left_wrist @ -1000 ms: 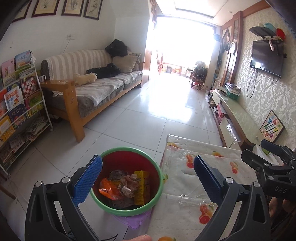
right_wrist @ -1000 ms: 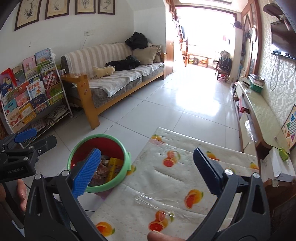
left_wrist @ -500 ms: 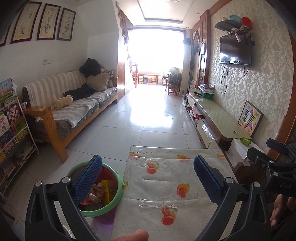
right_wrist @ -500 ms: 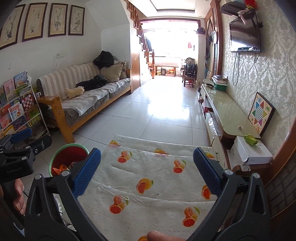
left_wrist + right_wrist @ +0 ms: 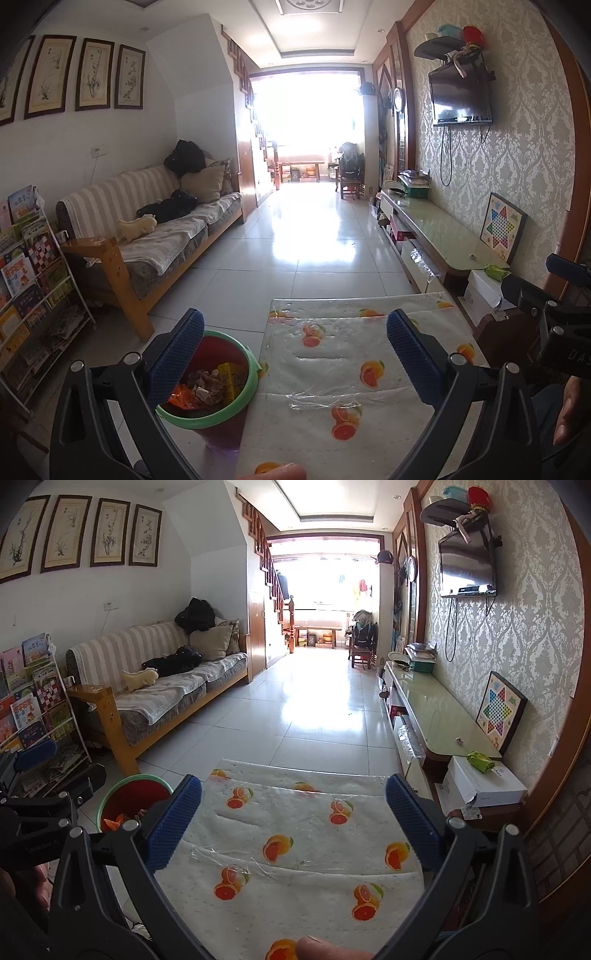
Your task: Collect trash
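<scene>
The trash (image 5: 207, 386) lies in the bin (image 5: 236, 400), a red pail with a green rim that stands on the floor just beside the left edge of the table (image 5: 343, 373): an orange wrapper, a yellow packet and some brownish crumpled scraps. It looks light, soft and crinkly, likely slippery film that will crush and not break, so any remaining piece is best pinched by a raised fold or edge. The table's fruit-print cover shows only a strip of clear tape, no loose litter that I can make out. The left gripper (image 5: 295, 354) hovers over the table's near left corner, fingers spread wide, holding nothing. The right gripper (image 5: 293, 821) hangs above the table, equally wide and bare.
</scene>
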### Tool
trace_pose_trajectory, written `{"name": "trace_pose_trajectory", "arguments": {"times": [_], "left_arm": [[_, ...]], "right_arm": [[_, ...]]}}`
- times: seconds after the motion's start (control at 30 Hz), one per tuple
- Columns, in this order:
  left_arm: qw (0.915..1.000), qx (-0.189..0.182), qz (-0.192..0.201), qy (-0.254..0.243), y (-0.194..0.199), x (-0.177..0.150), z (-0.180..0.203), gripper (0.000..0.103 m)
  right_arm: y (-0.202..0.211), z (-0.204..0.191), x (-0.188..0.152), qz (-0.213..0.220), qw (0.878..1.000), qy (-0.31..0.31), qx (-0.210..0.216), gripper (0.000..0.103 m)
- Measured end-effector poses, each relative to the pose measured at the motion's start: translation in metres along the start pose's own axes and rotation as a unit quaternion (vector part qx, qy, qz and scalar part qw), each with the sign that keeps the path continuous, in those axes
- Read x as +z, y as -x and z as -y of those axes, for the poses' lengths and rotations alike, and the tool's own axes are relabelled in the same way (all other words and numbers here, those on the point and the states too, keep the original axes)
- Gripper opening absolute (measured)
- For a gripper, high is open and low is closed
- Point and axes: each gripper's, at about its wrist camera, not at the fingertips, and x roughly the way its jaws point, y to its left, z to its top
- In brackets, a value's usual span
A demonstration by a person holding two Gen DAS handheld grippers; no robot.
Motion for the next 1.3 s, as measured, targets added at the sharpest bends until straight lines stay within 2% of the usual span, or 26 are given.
{"name": "trace_pose_trajectory", "arguments": {"times": [0.23, 0.5, 1.3], "left_arm": [[0.9996, 0.001, -0.006, 0.028, 0.003, 0.002, -0.008, 0.095], [0.9998, -0.009, -0.014, 0.009, 0.001, -0.005, -0.006, 0.095], [0.9995, -0.025, -0.014, 0.012, 0.002, -0.003, 0.0, 0.095]], "right_arm": [[0.002, 0.003, -0.002, -0.008, 1.0, -0.015, -0.009, 0.098], [-0.001, 0.005, -0.011, -0.028, 0.999, -0.042, -0.008, 0.098], [0.001, 0.004, -0.009, -0.037, 0.999, -0.033, -0.011, 0.098]]}}
